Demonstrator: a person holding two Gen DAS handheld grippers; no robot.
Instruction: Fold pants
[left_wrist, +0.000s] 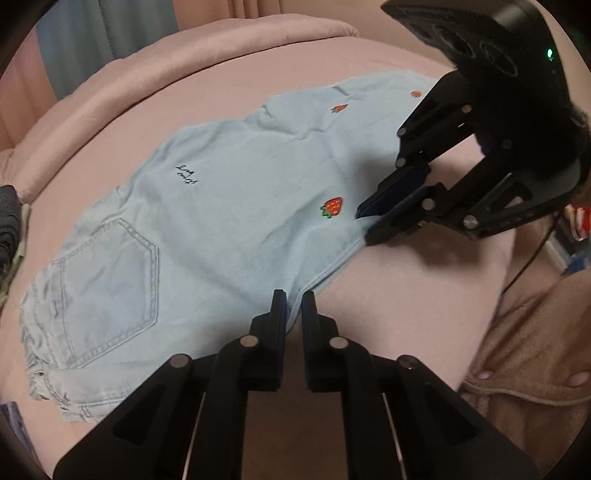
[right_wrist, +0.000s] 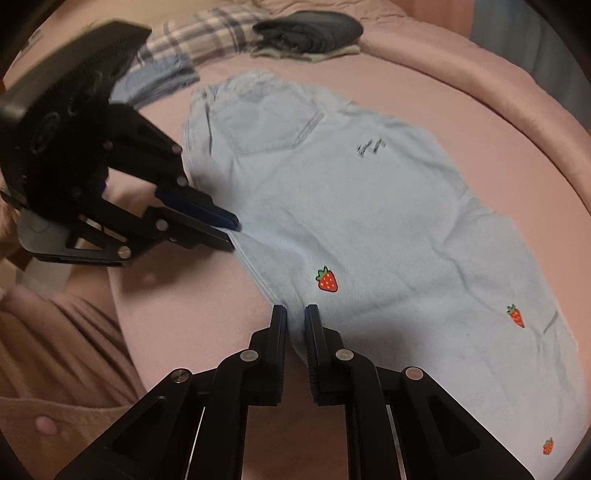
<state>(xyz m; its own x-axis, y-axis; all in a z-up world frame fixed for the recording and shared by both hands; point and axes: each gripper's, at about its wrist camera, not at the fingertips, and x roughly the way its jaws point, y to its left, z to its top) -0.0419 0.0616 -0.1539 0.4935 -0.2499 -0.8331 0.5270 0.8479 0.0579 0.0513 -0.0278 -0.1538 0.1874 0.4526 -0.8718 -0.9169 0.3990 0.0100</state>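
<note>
Lt-blue pants (left_wrist: 207, 206) w/ strawberry patches flat on pink bed (left_wrist: 258, 66). Left gripper (left_wrist: 294, 295) pinching near edge; right gripper (right_wrist: 295, 310) pinching same edge further along, both clamped on fabric.

Both wrist cams close, angled down, facing across shared pants (left_wrist: 207, 206) on bed (left_wrist: 221, 92).

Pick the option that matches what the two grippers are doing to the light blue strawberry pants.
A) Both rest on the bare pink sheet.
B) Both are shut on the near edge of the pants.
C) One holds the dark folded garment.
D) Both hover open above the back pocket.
B: the left gripper and right gripper each pinch the near edge of the light blue strawberry pants.
</note>
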